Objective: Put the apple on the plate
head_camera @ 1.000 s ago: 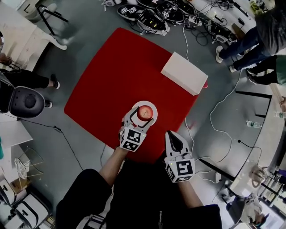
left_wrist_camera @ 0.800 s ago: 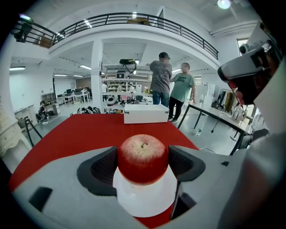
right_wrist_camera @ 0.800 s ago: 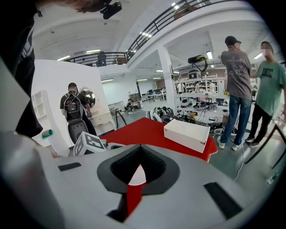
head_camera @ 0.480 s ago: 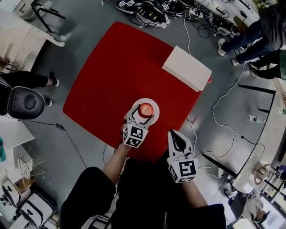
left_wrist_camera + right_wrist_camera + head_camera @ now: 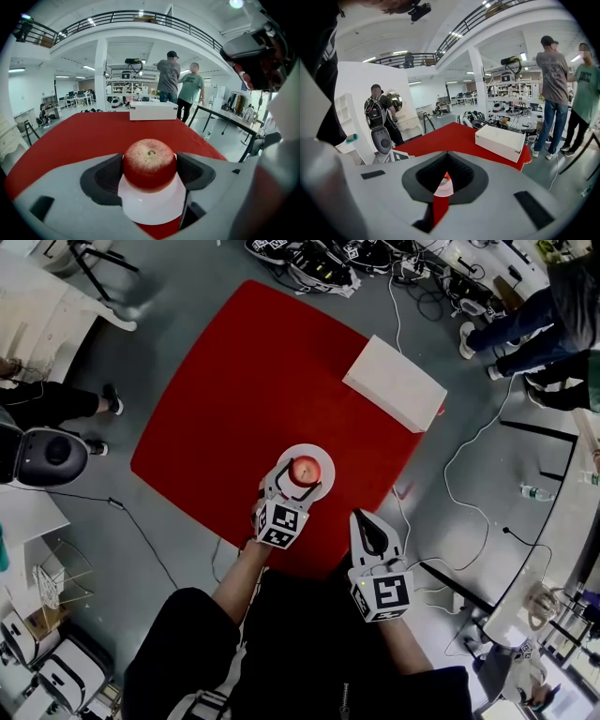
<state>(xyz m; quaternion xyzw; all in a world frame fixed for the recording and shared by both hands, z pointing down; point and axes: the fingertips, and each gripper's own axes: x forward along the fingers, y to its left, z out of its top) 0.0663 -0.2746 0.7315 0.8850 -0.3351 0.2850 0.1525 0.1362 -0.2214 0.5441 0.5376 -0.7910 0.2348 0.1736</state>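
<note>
While its two jaws press against either side of a red apple [image 5: 149,161], the left hand-held gripper [image 5: 300,479] holds the fruit directly over a small white plate [image 5: 325,458], stem up; whether the apple's base is touching the plate cannot be told. The plate stands near the front edge of a table [image 5: 234,381] covered in red, close to the person holding both tools. The right hand-held gripper [image 5: 368,523] hangs just beside the left one, at the table's near right edge, its jaws drawn together with nothing held and only a thin slit between them. A white box [image 5: 394,382] lies at the far right side of the table, well apart from the plate. Two people [image 5: 179,83] stand beyond it on the grey floor.
</note>
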